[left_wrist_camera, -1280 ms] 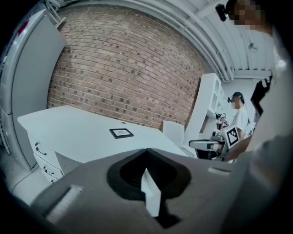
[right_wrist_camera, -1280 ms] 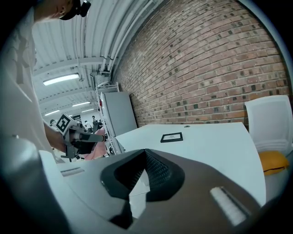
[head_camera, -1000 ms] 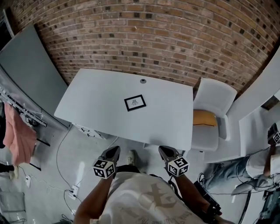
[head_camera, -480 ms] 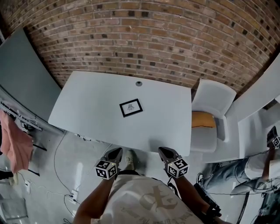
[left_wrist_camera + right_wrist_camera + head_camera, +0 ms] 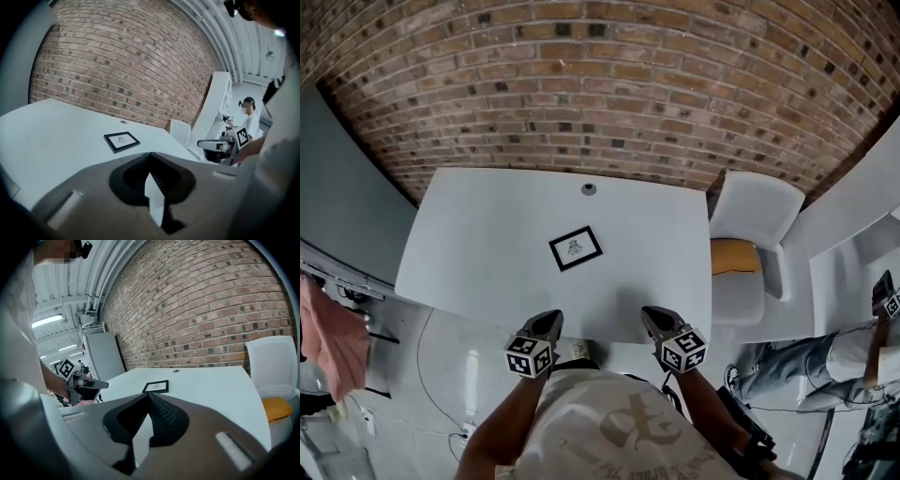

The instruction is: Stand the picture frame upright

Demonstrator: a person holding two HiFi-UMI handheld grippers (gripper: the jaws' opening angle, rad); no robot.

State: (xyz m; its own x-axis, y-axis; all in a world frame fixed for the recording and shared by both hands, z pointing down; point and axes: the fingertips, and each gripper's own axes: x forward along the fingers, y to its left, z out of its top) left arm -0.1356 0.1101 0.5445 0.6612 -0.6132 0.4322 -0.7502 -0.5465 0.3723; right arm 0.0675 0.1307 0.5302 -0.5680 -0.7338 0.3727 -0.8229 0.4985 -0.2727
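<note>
A small black picture frame (image 5: 576, 248) lies flat, face up, near the middle of the white table (image 5: 469, 262). It shows ahead in the left gripper view (image 5: 122, 141) and in the right gripper view (image 5: 156, 386). My left gripper (image 5: 547, 323) hangs shut at the table's near edge, well short of the frame, with nothing in its jaws. My right gripper (image 5: 654, 320) is shut and empty too, at the near edge to the right. In the gripper views each one's tips (image 5: 150, 154) (image 5: 149, 394) meet.
A brick wall runs behind the table. A white chair (image 5: 757, 246) with an orange cushion (image 5: 738, 257) stands at the table's right end. A round grommet (image 5: 589, 189) sits at the table's far edge. Another person (image 5: 825, 370) with a marked gripper is at right. Cables lie on the floor at left.
Both grippers have come forward to the table's near edge, still shut. The table and frame sit lower and nearer in the head view.
</note>
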